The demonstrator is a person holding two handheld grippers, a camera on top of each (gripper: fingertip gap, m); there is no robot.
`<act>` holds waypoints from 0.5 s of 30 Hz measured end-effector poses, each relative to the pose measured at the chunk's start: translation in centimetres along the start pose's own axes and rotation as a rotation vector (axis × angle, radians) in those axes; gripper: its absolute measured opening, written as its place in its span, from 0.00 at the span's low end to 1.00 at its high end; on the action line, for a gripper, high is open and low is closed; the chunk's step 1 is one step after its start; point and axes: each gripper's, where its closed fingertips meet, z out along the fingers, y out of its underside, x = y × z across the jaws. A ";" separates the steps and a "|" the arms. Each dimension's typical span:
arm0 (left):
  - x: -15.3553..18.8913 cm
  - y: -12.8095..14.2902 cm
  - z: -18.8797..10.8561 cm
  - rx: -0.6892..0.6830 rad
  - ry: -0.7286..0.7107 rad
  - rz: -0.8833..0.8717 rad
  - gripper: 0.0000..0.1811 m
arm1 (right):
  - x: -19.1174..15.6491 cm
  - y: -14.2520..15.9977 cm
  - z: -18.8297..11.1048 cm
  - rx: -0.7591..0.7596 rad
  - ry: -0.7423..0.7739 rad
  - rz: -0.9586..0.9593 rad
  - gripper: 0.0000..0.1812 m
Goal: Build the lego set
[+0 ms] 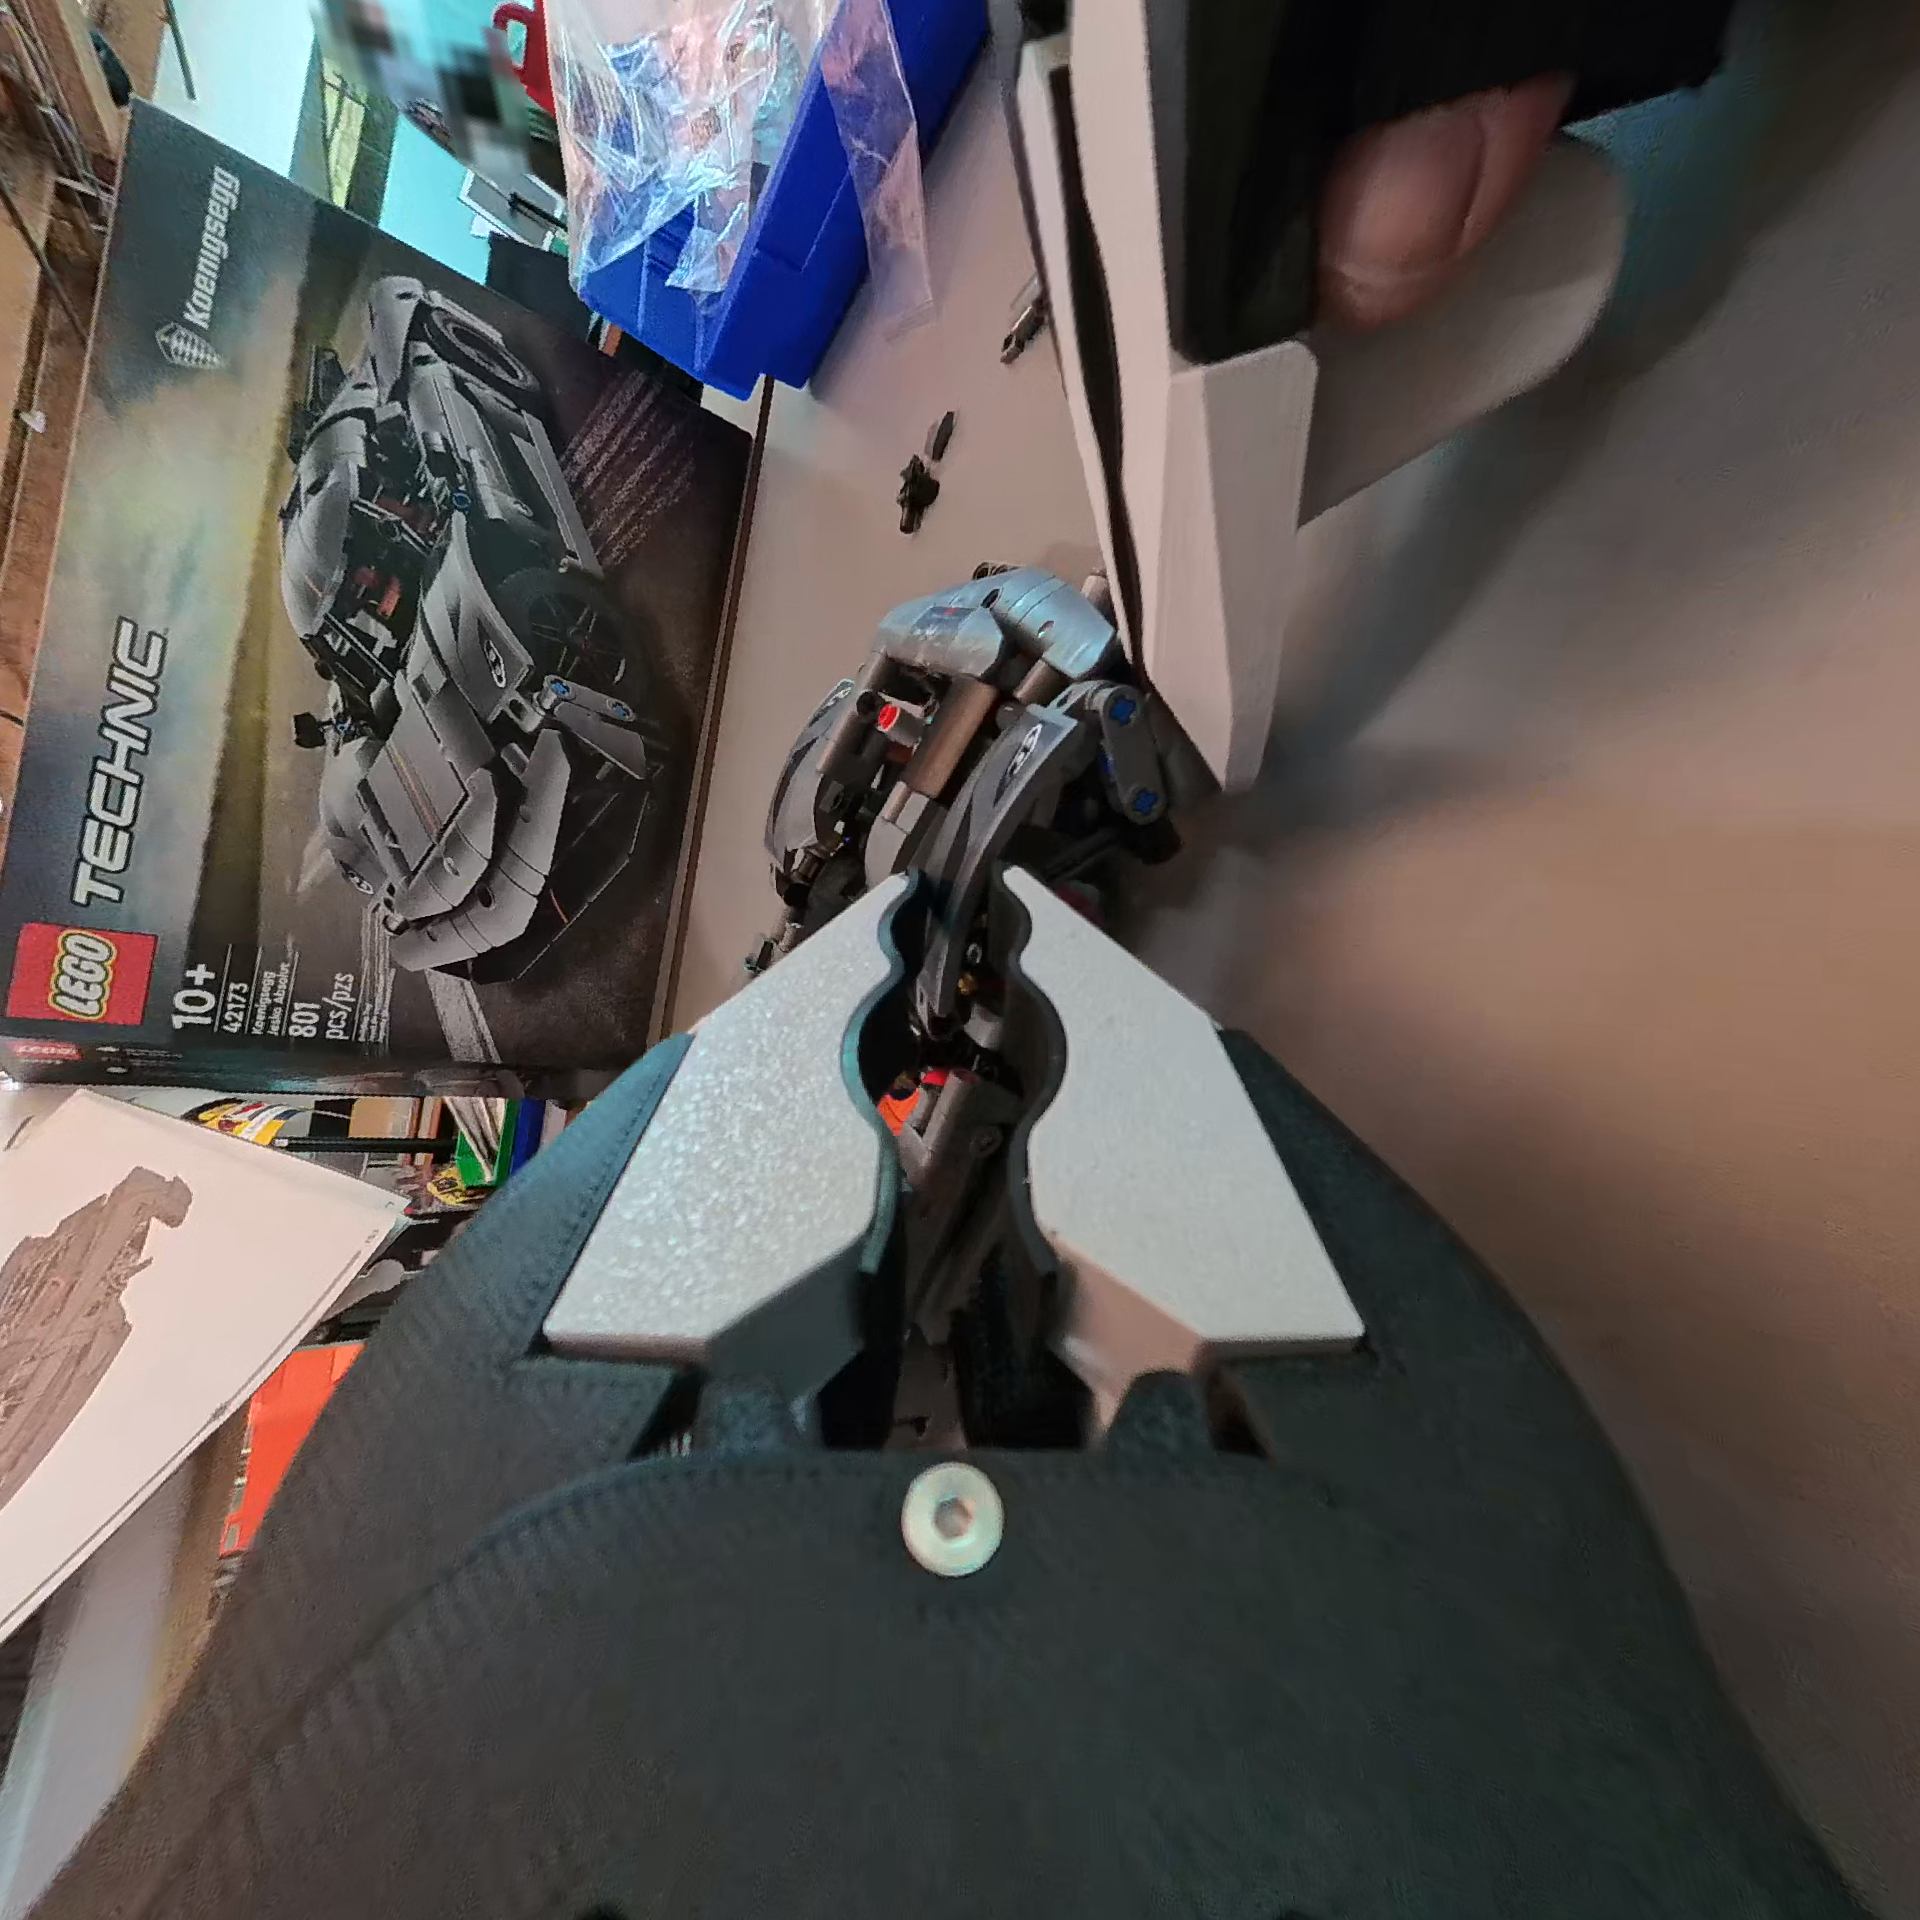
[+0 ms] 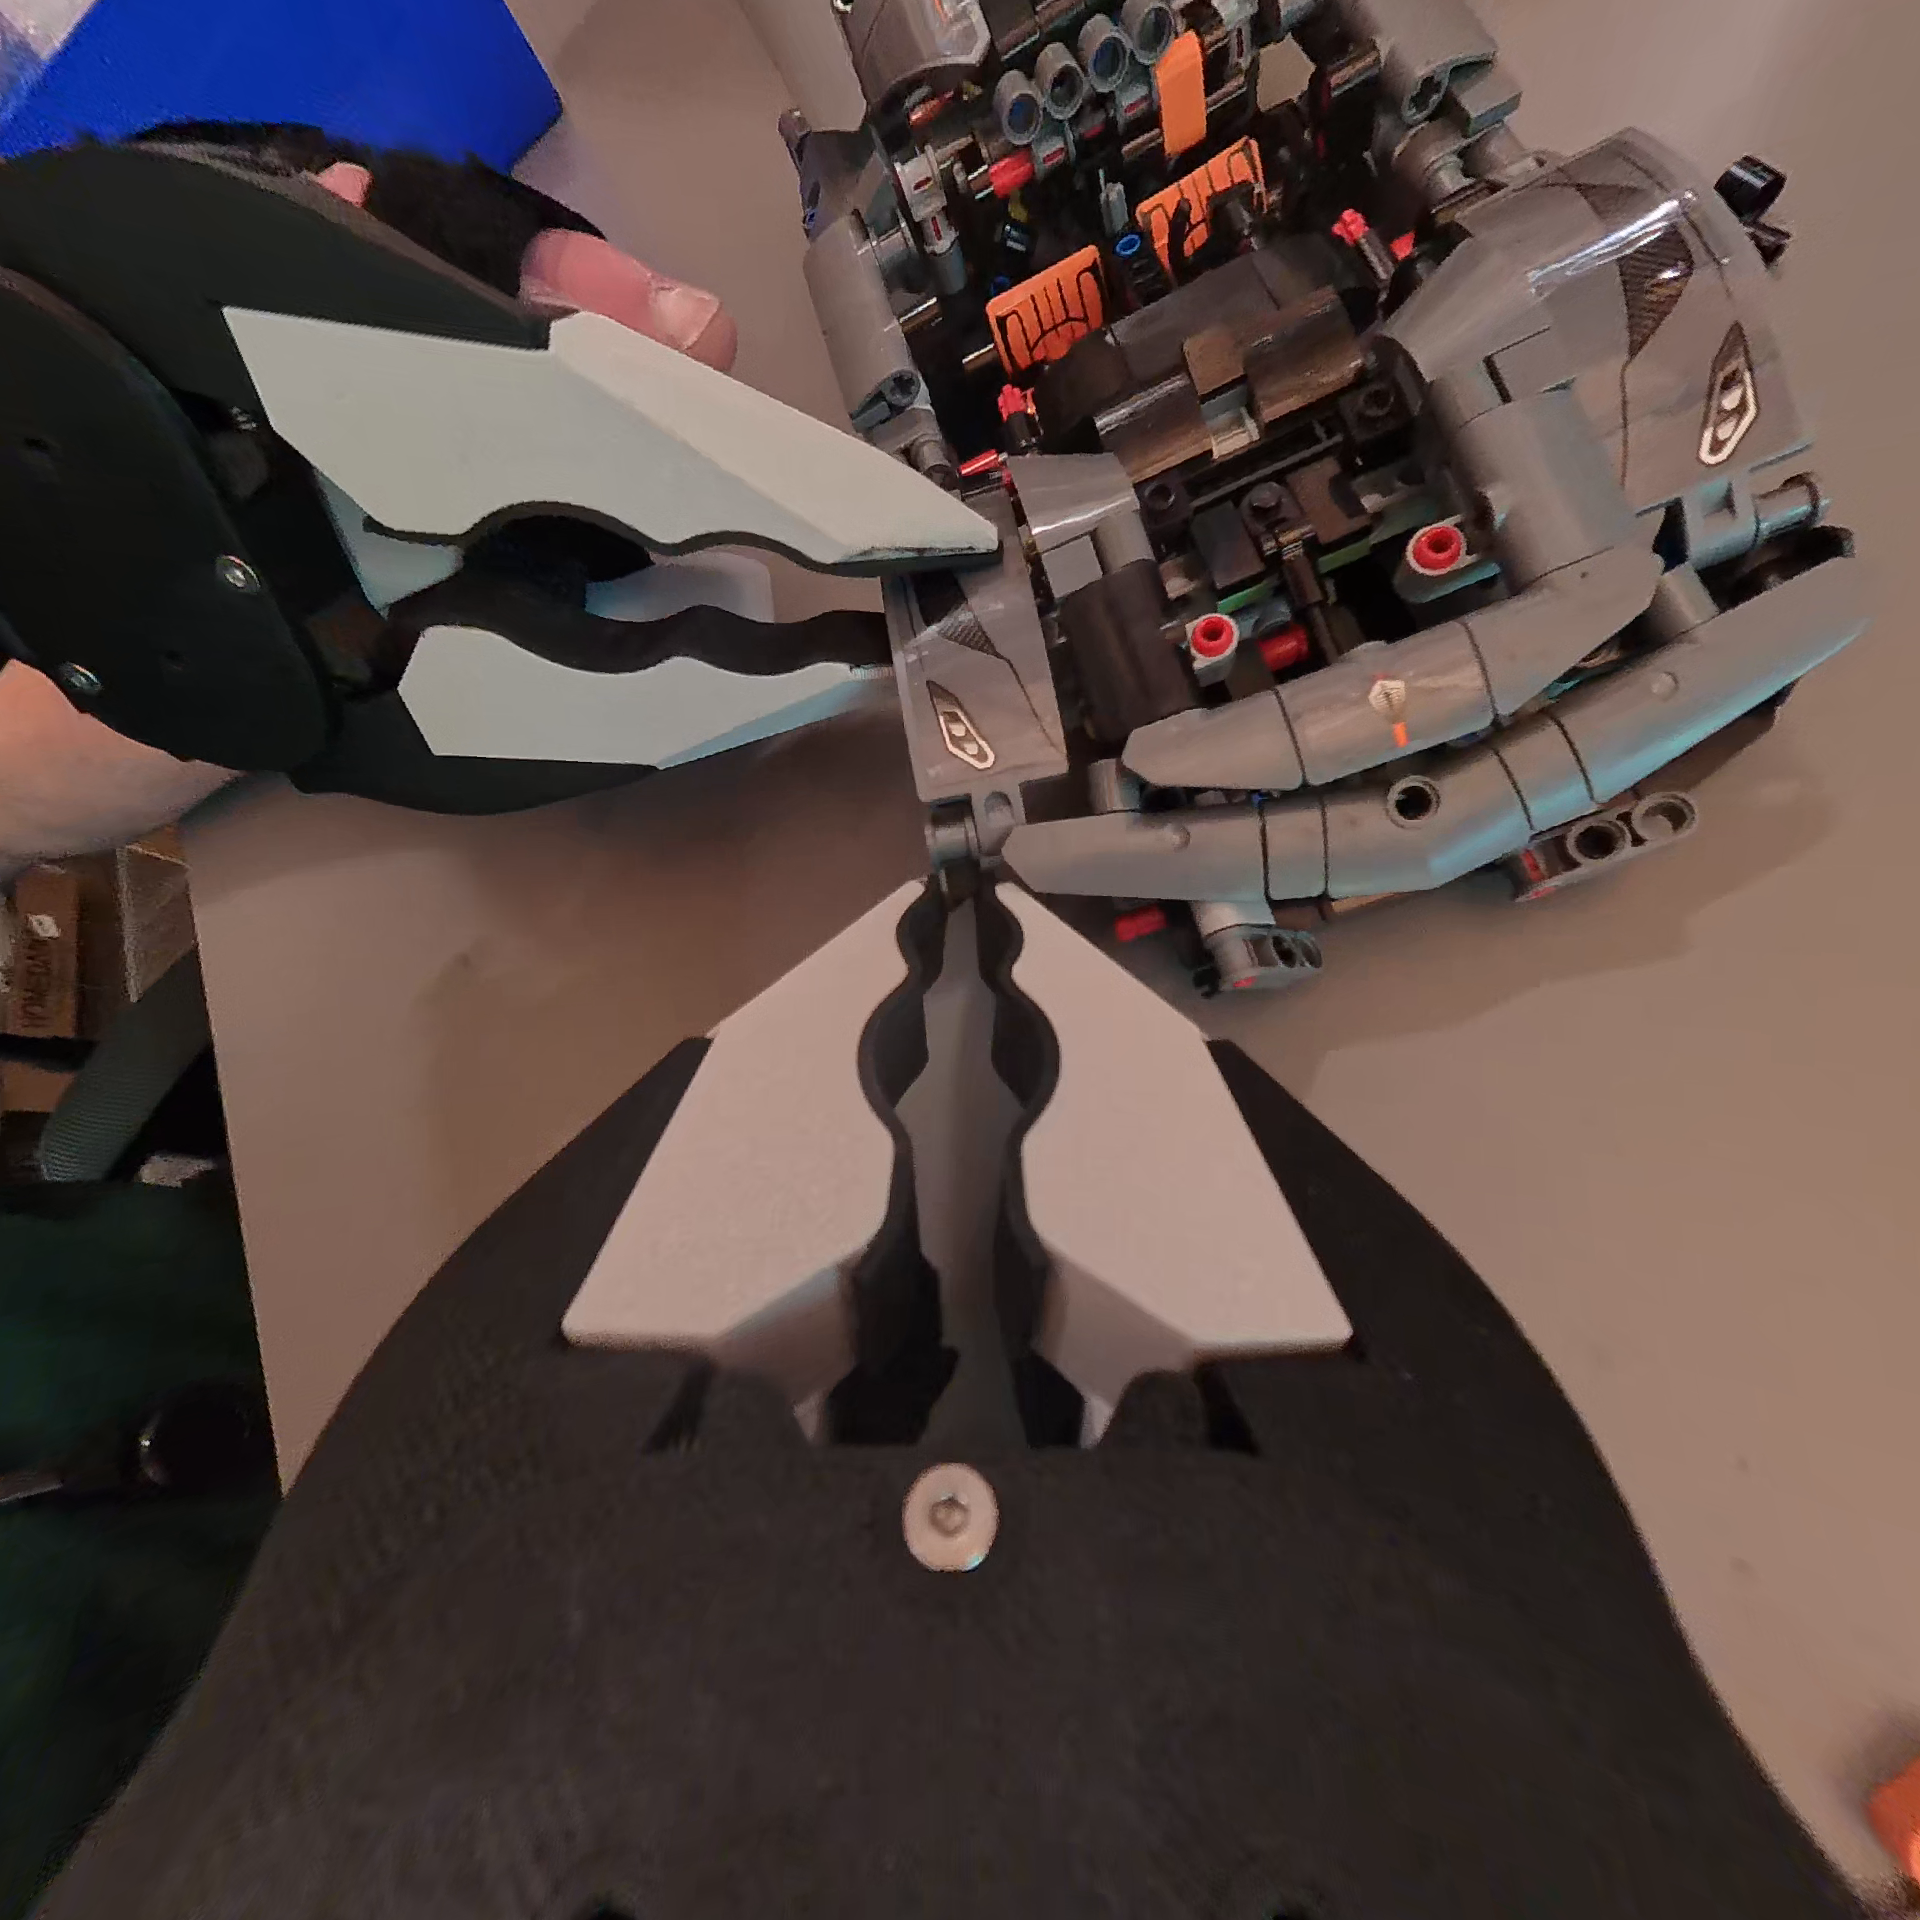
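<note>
Partly built grey Lego Technic car (image 2: 1351, 499) resting on the table (image 2: 1558, 1247), its orange seats and red pins exposed from above. The left claw (image 2: 883, 613), reaching in from the car's side, is nearly closed on the grey fender panel bearing the headlight sticker (image 2: 971, 665), one finger above the panel and one below. The right claw (image 2: 961, 894), at the car's front corner, is closed to a narrow slit on a small dark connector (image 2: 956, 831) hanging just below that panel. The step in hand appears to be seating or aligning the front fender assembly. The next move probably calls for steady bracing by the left claw while the right presses the connector home. The set's box (image 1: 343, 623) and a blue bin (image 1: 790, 239) lie beyond the car.
</note>
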 end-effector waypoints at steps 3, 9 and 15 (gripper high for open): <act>0.2 0.0 0.1 -0.004 0.001 0.015 0.04 | 0.3 0.5 -0.4 -0.059 0.059 -0.066 0.02; -0.1 -0.1 -0.2 0.000 -0.004 0.012 0.04 | 0.1 0.2 -1.4 -0.101 0.093 -0.148 0.01; -0.3 -0.3 -0.2 0.000 -0.033 0.038 0.03 | 0.2 -0.4 -2.8 -0.167 0.104 -0.185 0.00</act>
